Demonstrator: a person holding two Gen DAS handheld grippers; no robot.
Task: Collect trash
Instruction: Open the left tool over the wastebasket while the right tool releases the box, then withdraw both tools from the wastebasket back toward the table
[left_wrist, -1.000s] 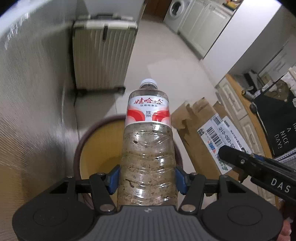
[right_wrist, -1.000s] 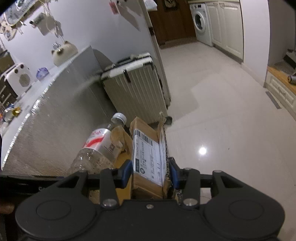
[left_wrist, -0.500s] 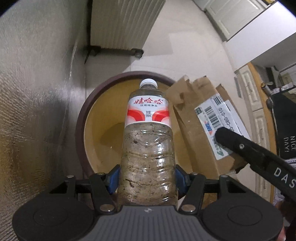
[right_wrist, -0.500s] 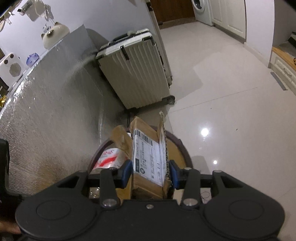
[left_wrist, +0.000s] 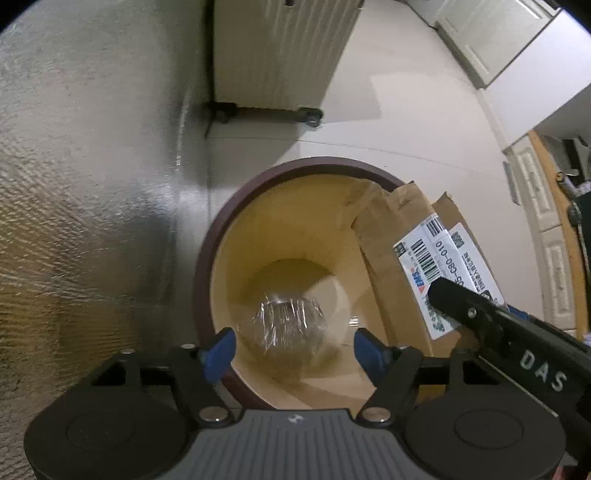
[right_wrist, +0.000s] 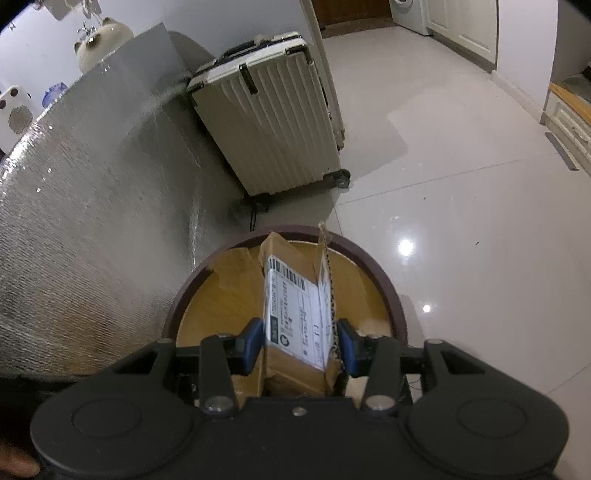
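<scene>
A round bin with a dark brown rim (left_wrist: 207, 266) and yellow inside stands on the floor. A clear plastic bottle (left_wrist: 286, 325), blurred, is dropping inside the bin. My left gripper (left_wrist: 295, 349) hangs over the bin's mouth; its jaws are opening and the blue pads touch nothing. A torn brown cardboard box (right_wrist: 295, 325) with a white shipping label is pinched between the blue pads of my right gripper (right_wrist: 299, 347), over the bin's rim (right_wrist: 384, 280). In the left wrist view that box (left_wrist: 399, 258) leans over the bin's right edge.
A cream ribbed suitcase (right_wrist: 273, 118) on wheels stands just beyond the bin. A silver foil-covered curved wall (right_wrist: 92, 192) closes off the left side. Glossy tile floor (right_wrist: 480, 221) spreads to the right, with white cabinets (left_wrist: 535, 229) along the far right.
My left gripper sank toward the bin, then its jaws spread and the bottle fell out of them into the bin. My right gripper came down with the box to the bin's mouth.
</scene>
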